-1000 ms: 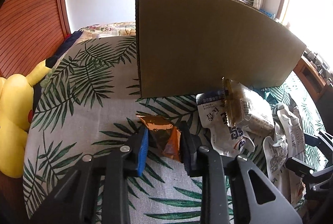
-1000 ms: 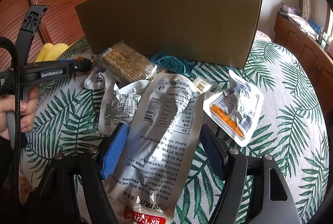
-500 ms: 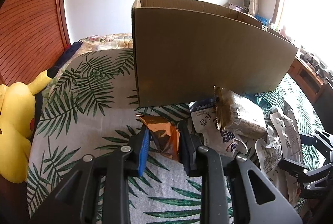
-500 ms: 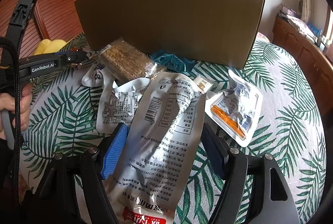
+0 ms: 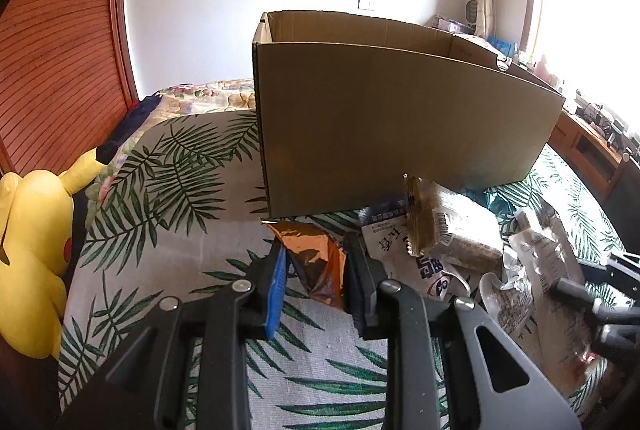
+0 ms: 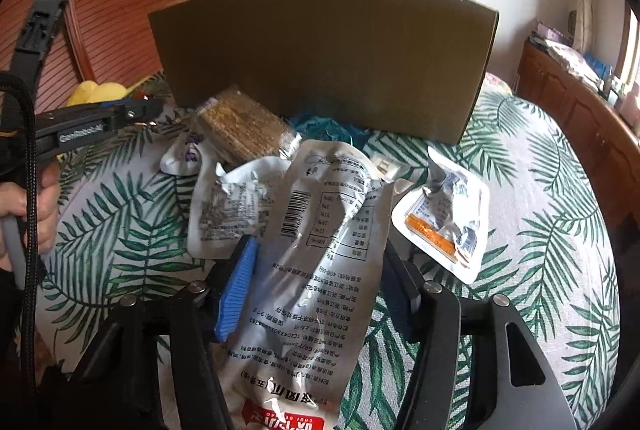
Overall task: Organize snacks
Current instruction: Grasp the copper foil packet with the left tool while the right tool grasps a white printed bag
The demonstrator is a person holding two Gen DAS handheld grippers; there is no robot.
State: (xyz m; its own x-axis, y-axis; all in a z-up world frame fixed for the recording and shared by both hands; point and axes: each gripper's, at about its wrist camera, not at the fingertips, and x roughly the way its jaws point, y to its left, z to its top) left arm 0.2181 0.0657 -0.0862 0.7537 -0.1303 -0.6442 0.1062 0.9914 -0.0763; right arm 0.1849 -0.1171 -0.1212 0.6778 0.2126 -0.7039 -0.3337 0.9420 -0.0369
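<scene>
So far, little of the sorting shows as finished — nearly all the snacks lie loose on the palm-print bed [image 6: 540, 190], just in front of the open cardboard box [image 5: 392, 134], and what the box holds is hidden by its near wall. Your left gripper [image 5: 316, 270] is clenched on a small copper foil packet [image 5: 320, 262], held clear of the bedspread near the box's left corner, with the top opening in view above it; I judge this one is on its way in. Your right gripper [image 6: 316, 278] has its fingers spread to either side of the long silver pouch [image 6: 320, 250], which lies between them, but whether the pads are pressing it I cannot tell. Left to do: the clear-wrapped cracker block [image 6: 244, 126], the crumpled white packets [image 6: 224, 206], the teal wrapper [image 6: 324, 128] against the box, and the flat white tray pack [image 6: 444, 222] to the right — so most of the job is ahead of you.
</scene>
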